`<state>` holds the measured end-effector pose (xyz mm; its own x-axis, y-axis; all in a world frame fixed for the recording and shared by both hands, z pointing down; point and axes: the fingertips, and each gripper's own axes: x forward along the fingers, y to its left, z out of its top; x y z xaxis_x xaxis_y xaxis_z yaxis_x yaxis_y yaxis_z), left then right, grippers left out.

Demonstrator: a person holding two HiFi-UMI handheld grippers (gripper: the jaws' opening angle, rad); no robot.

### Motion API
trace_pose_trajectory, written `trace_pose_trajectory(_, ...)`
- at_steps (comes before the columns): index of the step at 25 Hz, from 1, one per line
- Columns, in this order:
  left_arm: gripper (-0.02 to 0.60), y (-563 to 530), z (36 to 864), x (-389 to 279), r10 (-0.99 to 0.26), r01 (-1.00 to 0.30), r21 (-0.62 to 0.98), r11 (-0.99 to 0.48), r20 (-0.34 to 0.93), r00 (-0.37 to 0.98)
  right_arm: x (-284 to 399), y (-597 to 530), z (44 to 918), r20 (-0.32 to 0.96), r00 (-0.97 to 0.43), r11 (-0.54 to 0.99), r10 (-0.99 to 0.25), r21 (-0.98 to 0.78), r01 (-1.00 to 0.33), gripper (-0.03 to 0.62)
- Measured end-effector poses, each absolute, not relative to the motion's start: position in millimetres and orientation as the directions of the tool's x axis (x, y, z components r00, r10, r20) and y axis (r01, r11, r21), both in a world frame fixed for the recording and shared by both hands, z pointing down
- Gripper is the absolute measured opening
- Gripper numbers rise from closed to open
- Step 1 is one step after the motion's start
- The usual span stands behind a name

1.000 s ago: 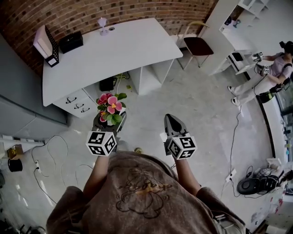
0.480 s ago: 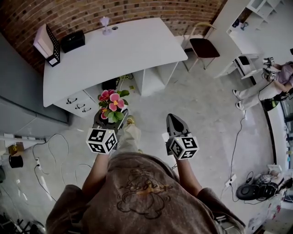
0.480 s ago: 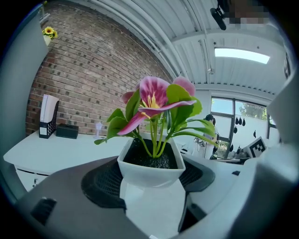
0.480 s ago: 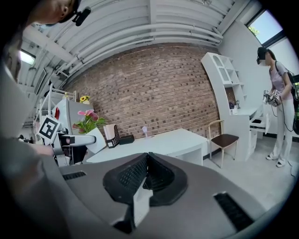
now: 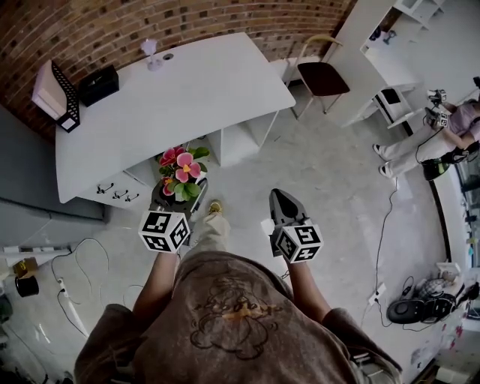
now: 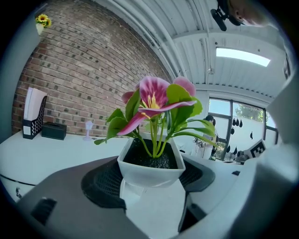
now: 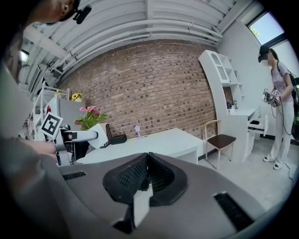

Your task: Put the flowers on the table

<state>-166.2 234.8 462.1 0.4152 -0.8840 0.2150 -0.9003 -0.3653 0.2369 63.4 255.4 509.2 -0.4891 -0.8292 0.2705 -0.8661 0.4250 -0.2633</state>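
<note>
- The left gripper (image 5: pixel 174 204) pinches a white square plastic pot of pink flowers with green leaves (image 5: pixel 180 174), holding it upright in the air over the pale floor, short of the table's near edge.
- In the left gripper view the left gripper (image 6: pixel 150 183) has its dark ribbed pads pressed against the two sides of the pot (image 6: pixel 150 164). The pot's base is hidden down between them.
- From the head view only blooms and leaves show. The pot itself is mostly covered by foliage and the gripper's body.
- The long white table (image 5: pixel 187 82) lies at 11 to 12 o'clock from the person, against a red brick wall (image 5: pixel 150 22).
- At the table's far left end stand a black mesh file holder with white papers (image 5: pixel 54 91) and a black box (image 5: pixel 99 84). A small lilac ornament (image 5: pixel 151 52) stands near the wall. Its shape is too small to make out.
- The right gripper (image 5: pixel 283 204) is held at 1 o'clock from the person's chest. In its own view the right gripper (image 7: pixel 147 176) has its jaws pressed together with nothing between them.
- The person's hands are hidden beneath the marker cubes.
- A wooden chair with a dark seat (image 5: pixel 322 75) stands just beside the table's right end.
- At 3 o'clock a second person (image 5: pixel 450 127) is cut off by the frame edge.
</note>
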Motion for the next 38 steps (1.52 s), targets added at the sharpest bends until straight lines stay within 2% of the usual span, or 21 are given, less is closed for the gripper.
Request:
trace_pose_trajectory(23, 0.362, -13, 455, -169, -0.817, -0.842, 0.240, -0.483, 0.224, 0.532, 44, 36, 497, 0.276, -0.403, 0.334, -0.873, -0.265, -0.905, 0.003)
trace_pose_trajectory(38, 0.364, -92, 461, -155, -0.778, -0.804, 0.254, -0.538, 0.218, 0.589, 53, -24, 496, 0.273, -0.351, 0.279, -0.896, -0.271, -0.921, 0.004)
